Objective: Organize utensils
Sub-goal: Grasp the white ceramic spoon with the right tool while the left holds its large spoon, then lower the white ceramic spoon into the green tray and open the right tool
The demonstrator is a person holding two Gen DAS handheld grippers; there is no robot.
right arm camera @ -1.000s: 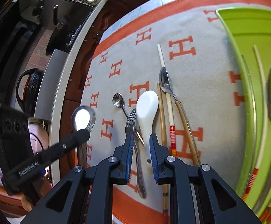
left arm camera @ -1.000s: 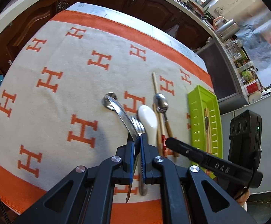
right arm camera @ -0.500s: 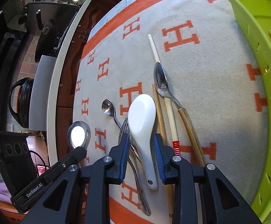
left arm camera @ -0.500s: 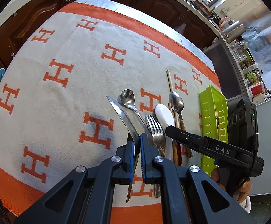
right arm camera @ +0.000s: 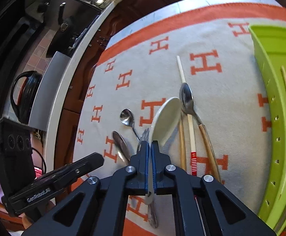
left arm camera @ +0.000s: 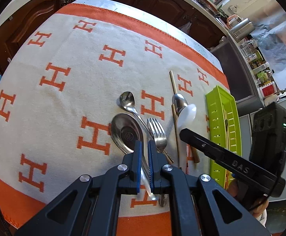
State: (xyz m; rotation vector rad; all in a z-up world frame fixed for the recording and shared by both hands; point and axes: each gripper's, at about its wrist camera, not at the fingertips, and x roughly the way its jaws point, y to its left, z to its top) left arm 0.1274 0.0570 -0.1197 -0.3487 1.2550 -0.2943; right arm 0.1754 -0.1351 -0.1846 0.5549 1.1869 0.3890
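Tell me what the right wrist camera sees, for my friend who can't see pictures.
The right gripper is shut on the handle of a white spoon, tipped on its edge above an orange and cream cloth. A fork, metal spoons and chopsticks lie on the cloth, and a green tray sits at the right.

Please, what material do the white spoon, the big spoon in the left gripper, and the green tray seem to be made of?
White spoon: probably glazed ceramic, though melamine is possible; smooth, opaque, thick-walled.
Big spoon: polished metal, likely stainless steel; mirror-like reflections and a stamped mark in the bowl.
Green tray: moulded plastic, matte lime colour, with rows of punched slots in its wall.
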